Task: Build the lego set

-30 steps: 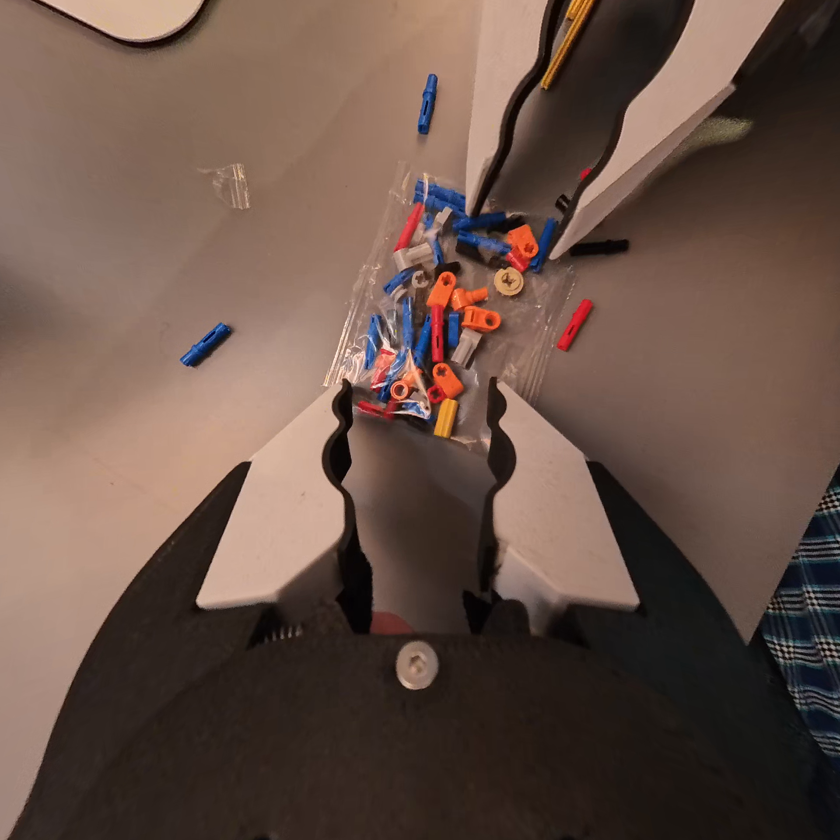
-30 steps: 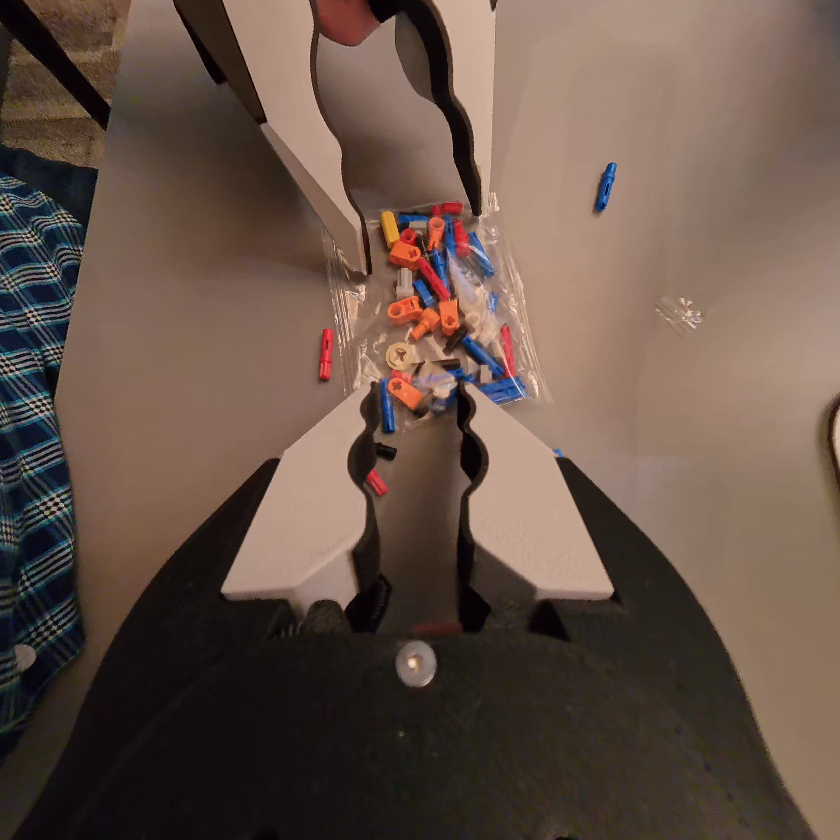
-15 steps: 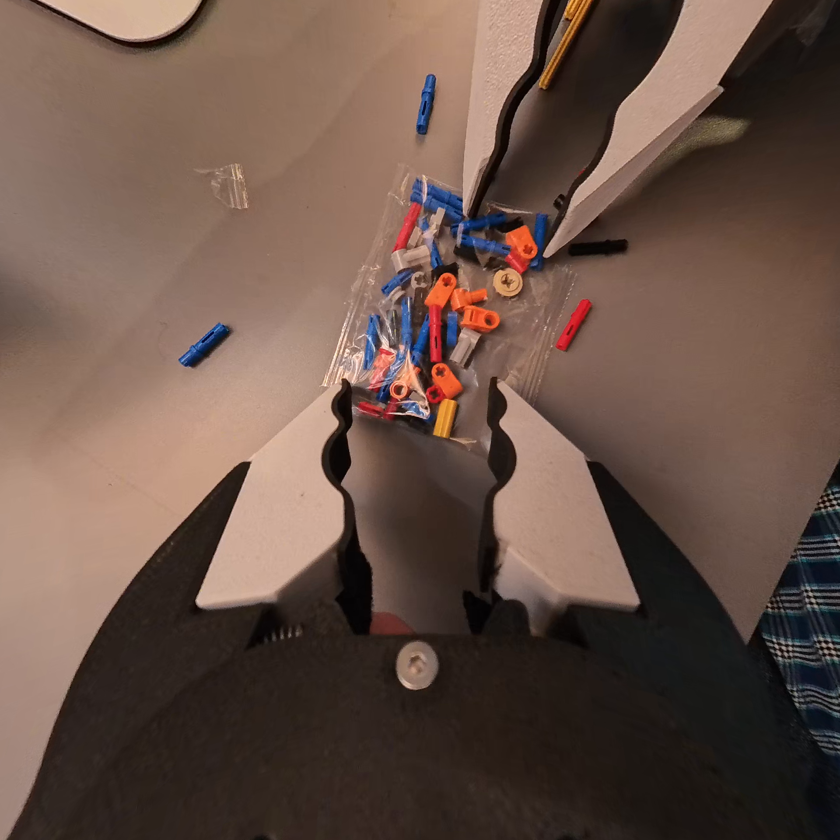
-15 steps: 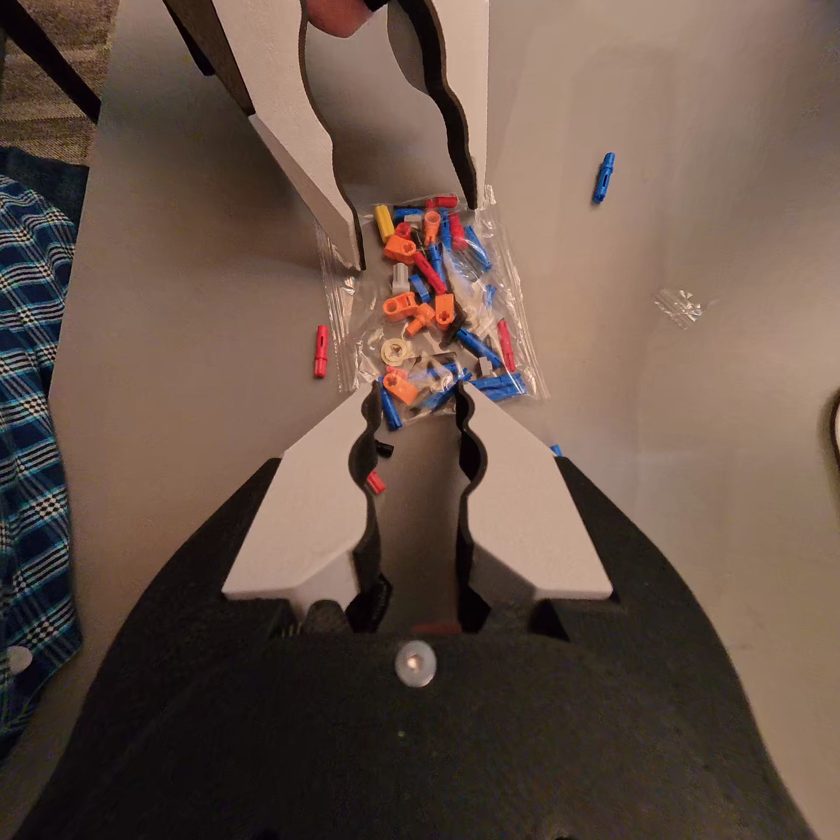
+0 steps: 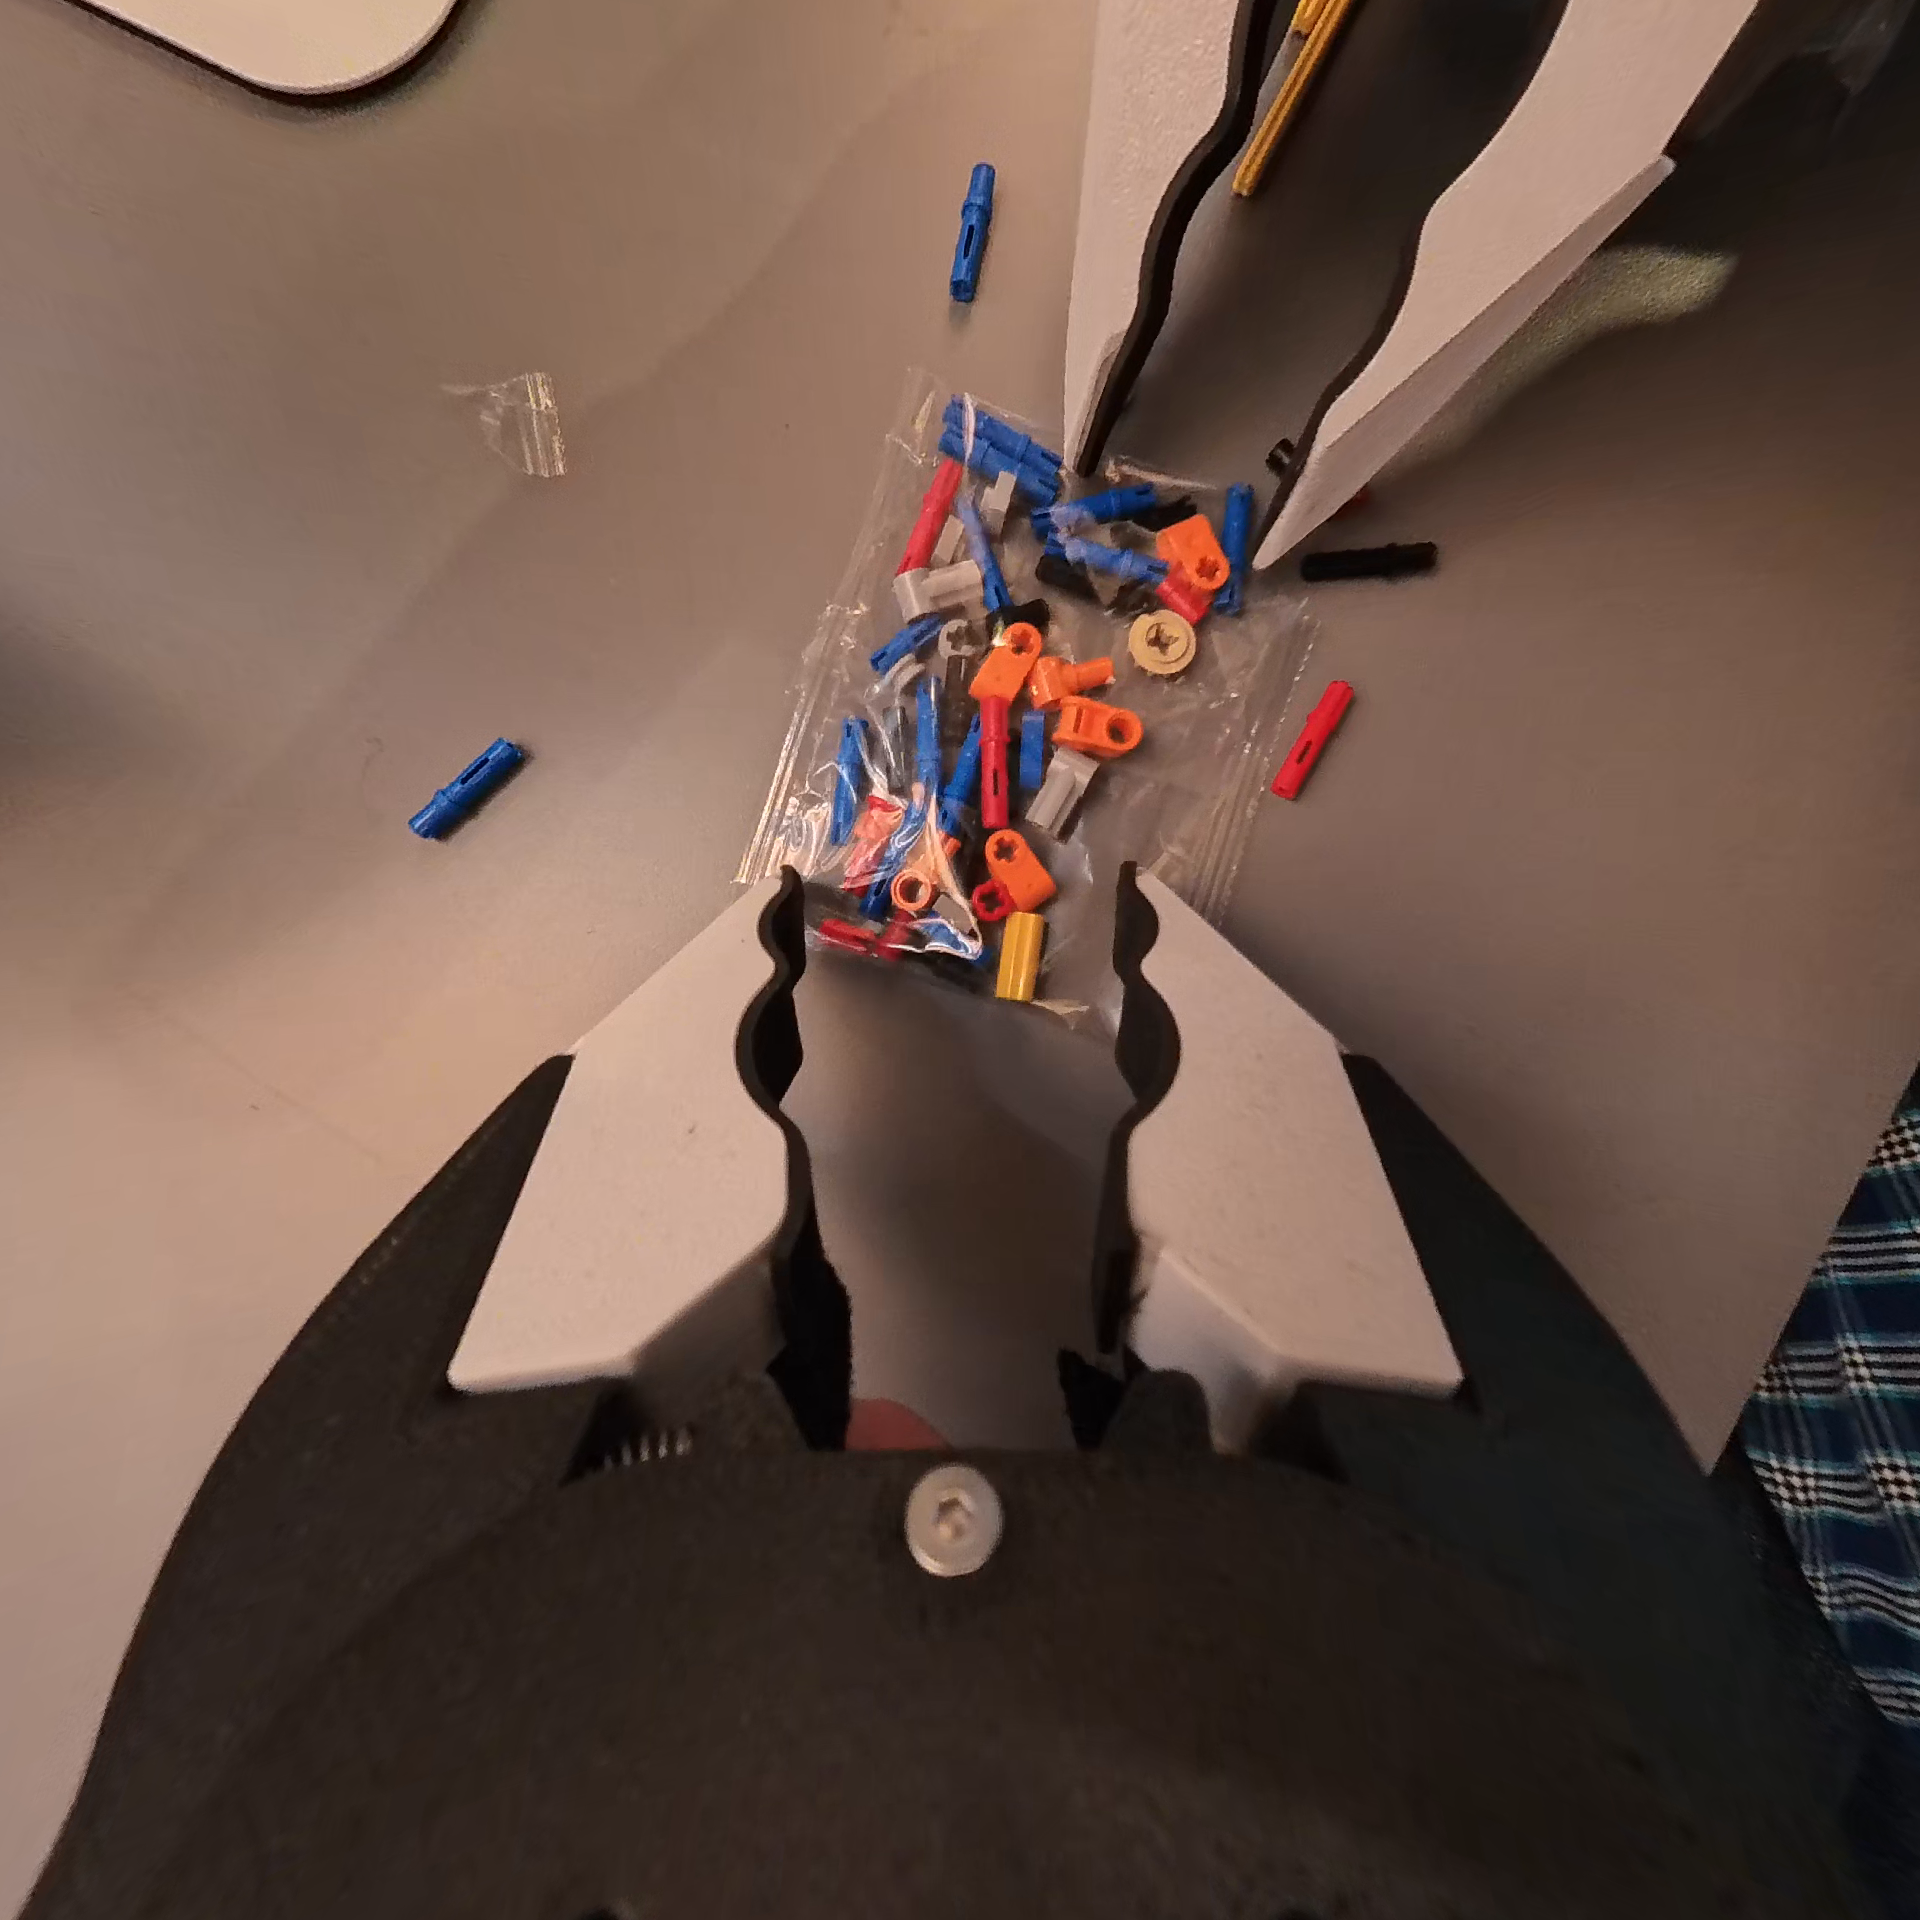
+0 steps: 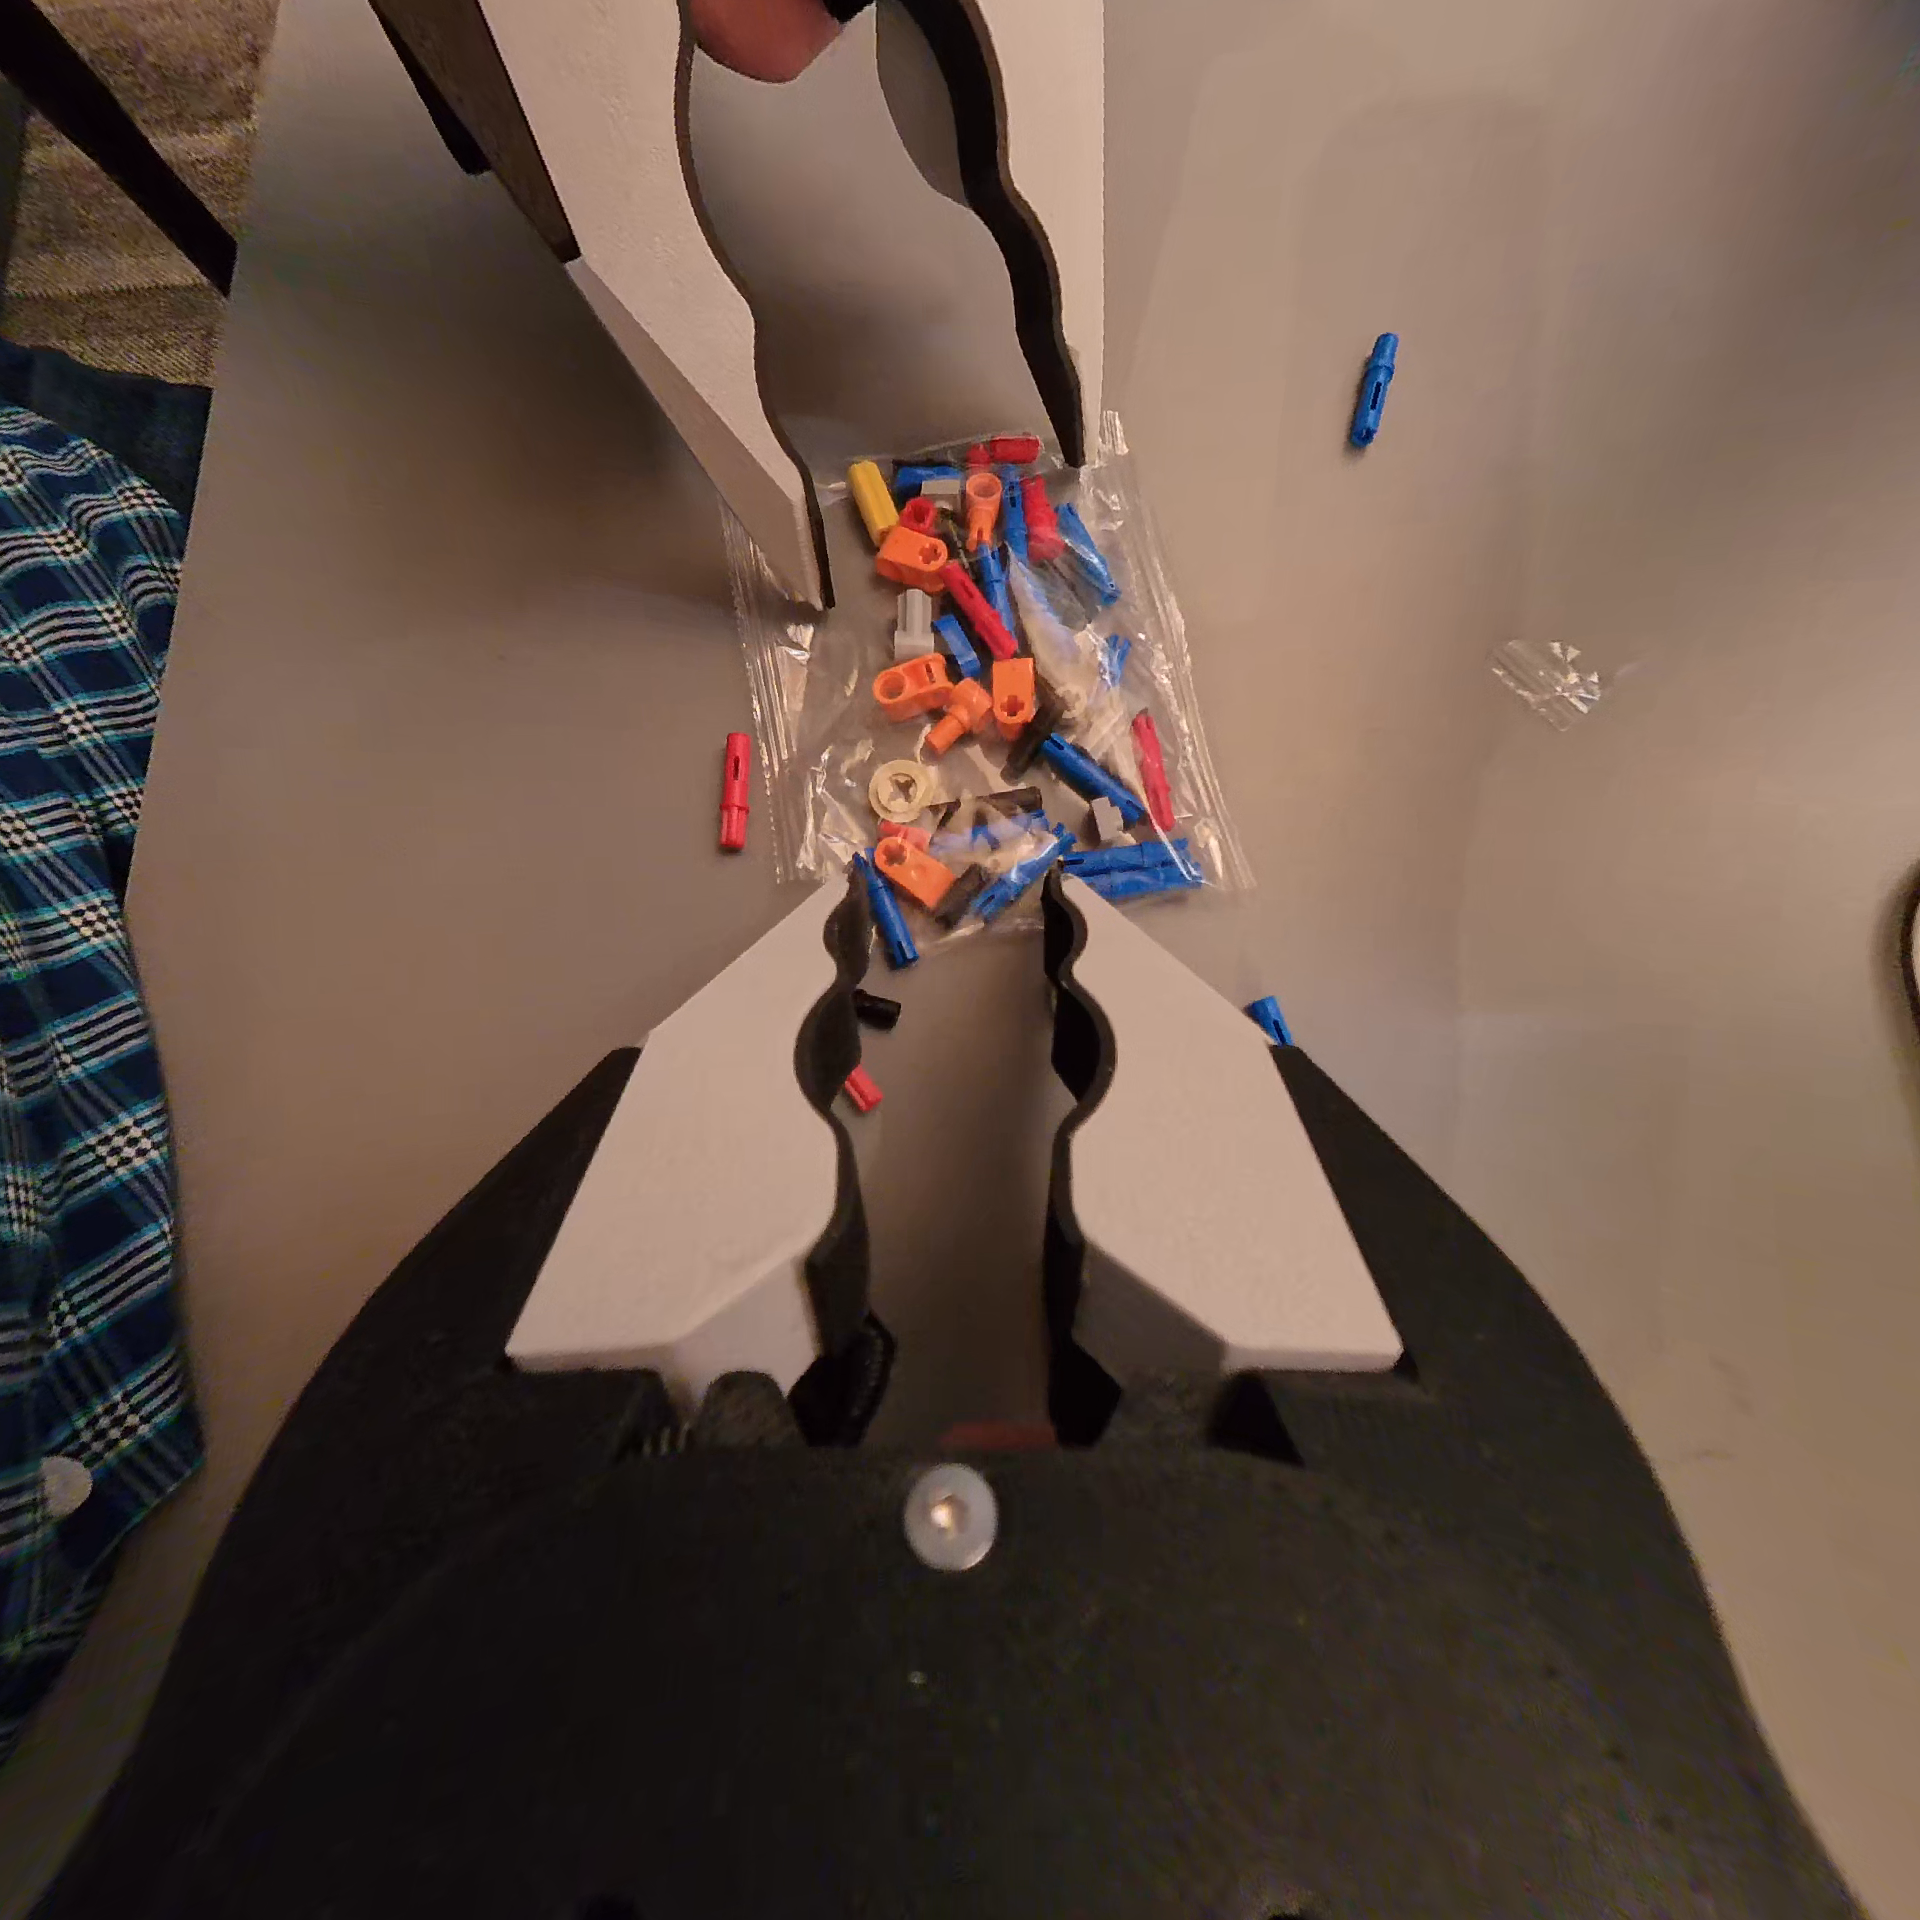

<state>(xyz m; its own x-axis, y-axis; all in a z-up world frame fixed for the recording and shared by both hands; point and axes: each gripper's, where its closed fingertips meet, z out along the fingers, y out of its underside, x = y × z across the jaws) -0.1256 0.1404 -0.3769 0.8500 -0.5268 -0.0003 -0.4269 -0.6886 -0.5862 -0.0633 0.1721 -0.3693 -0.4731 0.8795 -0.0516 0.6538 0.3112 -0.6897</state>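
A clear plastic bag [image 5: 1216,717] of small blue, orange, red and grey lego pieces lies flat on the grey table [image 5: 312,623]. It also shows in the right wrist view [image 6: 800,686]. My left gripper [image 5: 958,883] is open, with its fingertips at the bag's near end around a yellow piece [image 5: 1018,954]. My right gripper [image 6: 956,878] is open at the opposite end, its tips over blue pins in the bag. Each gripper shows in the other's view, the right one [image 5: 1174,514] and the left one [image 6: 948,530]. Neither is closed on the bag.
Loose pins lie around the bag: two blue [image 5: 974,246] [image 5: 464,790], a red [image 5: 1311,740], a black [image 5: 1366,561]. A torn plastic scrap [image 5: 514,421] lies to the left. A white board corner [image 5: 291,42] is far left. Plaid cloth [image 6: 73,831] lies past the table edge. About 10 centimeters separates my left fingertips from the torn plastic scrap [image 5: 514,421]. Seen from the right wrist view [image 6: 1553,664] as well.
Almost nothing. Both grippers stay open at the two ends of the bag, with only a slight drift. The bag has not moved.
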